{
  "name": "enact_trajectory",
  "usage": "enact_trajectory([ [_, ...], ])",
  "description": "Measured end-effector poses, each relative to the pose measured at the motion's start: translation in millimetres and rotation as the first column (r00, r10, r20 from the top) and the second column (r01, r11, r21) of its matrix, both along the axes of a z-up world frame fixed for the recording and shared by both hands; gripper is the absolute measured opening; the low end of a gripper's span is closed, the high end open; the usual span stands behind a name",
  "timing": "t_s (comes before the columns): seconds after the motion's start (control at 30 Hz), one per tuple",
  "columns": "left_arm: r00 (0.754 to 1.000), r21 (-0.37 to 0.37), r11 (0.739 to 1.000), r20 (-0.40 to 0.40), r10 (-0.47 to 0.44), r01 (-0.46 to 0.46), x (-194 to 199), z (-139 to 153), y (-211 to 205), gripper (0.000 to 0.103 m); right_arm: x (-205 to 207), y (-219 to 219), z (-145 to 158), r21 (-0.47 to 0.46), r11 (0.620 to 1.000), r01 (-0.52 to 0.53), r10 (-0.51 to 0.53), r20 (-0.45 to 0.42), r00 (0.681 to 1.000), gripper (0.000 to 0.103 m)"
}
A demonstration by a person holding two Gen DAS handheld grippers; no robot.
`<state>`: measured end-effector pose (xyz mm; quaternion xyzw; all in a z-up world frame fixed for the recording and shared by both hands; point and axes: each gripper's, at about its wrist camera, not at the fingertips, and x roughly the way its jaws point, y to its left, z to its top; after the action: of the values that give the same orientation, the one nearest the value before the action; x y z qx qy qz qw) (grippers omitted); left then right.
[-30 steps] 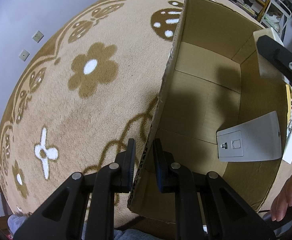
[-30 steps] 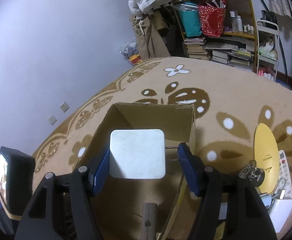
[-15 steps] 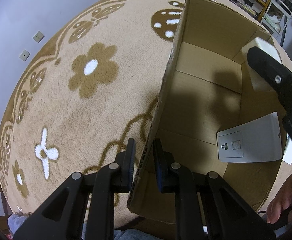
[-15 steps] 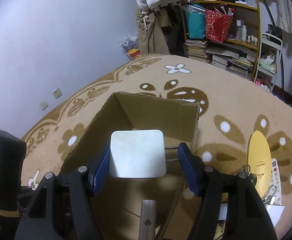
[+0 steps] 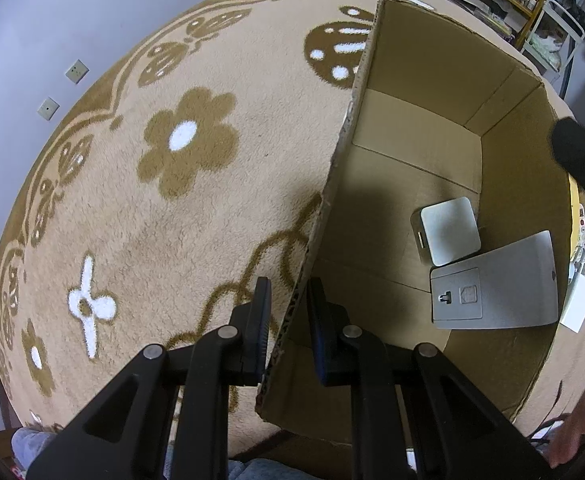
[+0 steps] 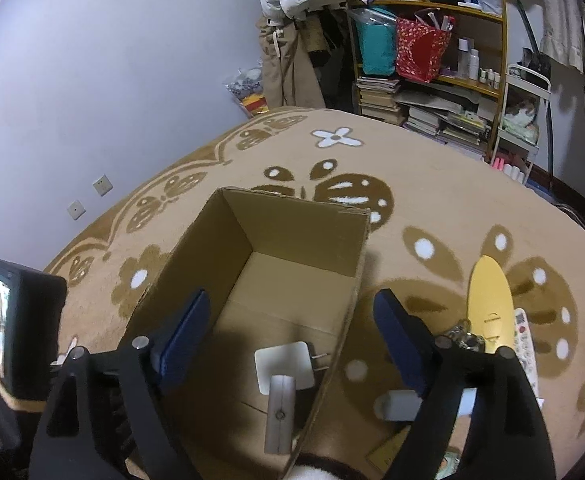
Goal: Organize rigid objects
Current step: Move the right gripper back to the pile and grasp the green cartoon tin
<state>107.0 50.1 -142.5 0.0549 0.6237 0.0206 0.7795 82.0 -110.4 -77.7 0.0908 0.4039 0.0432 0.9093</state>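
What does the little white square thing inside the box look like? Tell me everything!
The white square block looks like a plug-in charger: smooth, hard plastic, with rounded corners. In the right wrist view two thin metal prongs stick out of one side of it. It lies flat on the floor of the cardboard box, beside a flat grey device whose edge it touches or slightly overlaps. No gripper holds it.
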Motion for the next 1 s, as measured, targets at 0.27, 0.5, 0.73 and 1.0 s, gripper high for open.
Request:
enact_trajectory([
  [0.27,1.0,0.006,1.0,0.003,-0.005,0.005,0,-1,0,0.017,-14,-20,15,-0.031,0.998,0.051,-0.052,-0.027,0.998,0.093],
  [0.5,1.0,0.008,1.0,0.012,-0.006,0.006,-1,3,-1,0.017,-35,-40,14,-0.076,0.995,0.061,-0.065,-0.052,0.997,0.093],
  [0.73,1.0,-0.006,1.0,0.009,0.003,-0.002,-2,4,2,0.017,-52,-61,9,-0.088,0.99,0.108,-0.116,-0.082,0.99,0.093],
  [1.0,1.0,-0.017,1.0,0.007,0.005,-0.005,-1,3,3,0.017,-71,-86,-10,-0.082,0.983,0.167,-0.178,-0.145,0.973,0.093],
])
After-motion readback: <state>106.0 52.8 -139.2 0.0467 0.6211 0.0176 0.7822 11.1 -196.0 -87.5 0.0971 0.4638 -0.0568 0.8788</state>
